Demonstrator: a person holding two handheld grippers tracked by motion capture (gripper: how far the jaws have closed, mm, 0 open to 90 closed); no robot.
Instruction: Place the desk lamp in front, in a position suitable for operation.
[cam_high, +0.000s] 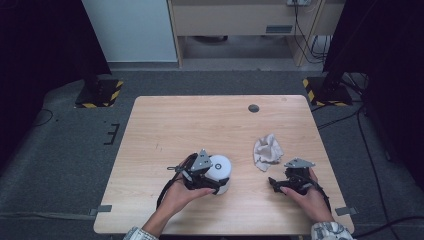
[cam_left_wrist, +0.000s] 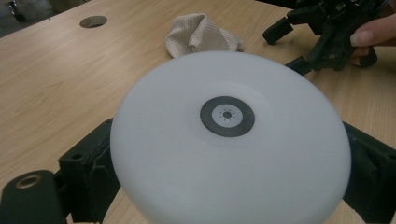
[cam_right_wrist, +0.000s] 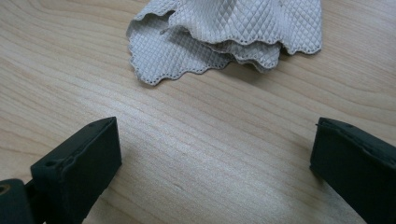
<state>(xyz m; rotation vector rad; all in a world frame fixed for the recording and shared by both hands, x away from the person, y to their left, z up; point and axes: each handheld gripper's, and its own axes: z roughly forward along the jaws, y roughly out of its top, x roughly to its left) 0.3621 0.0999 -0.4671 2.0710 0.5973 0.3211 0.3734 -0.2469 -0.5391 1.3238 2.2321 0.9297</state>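
your left gripper (cam_high: 210, 182) clamps the white lamp (cam_high: 219, 172) at the table's (cam_high: 165, 125) near middle; the smooth dome could slip. your right gripper (cam_high: 276, 184), jaws wide, may snag the cloth (cam_high: 266, 151).

A lab or test room set up for recording. A plain light-wood table (cam_high: 165, 125) fills the centre of the frame on grey carpet. Black stand bases with yellow-and-black hazard tape (cam_high: 99, 93) sit at the table's upper left and upper right. Loose cables (cam_high: 306, 40) hang near a pale wooden cabinet (cam_high: 230, 20) at top centre.
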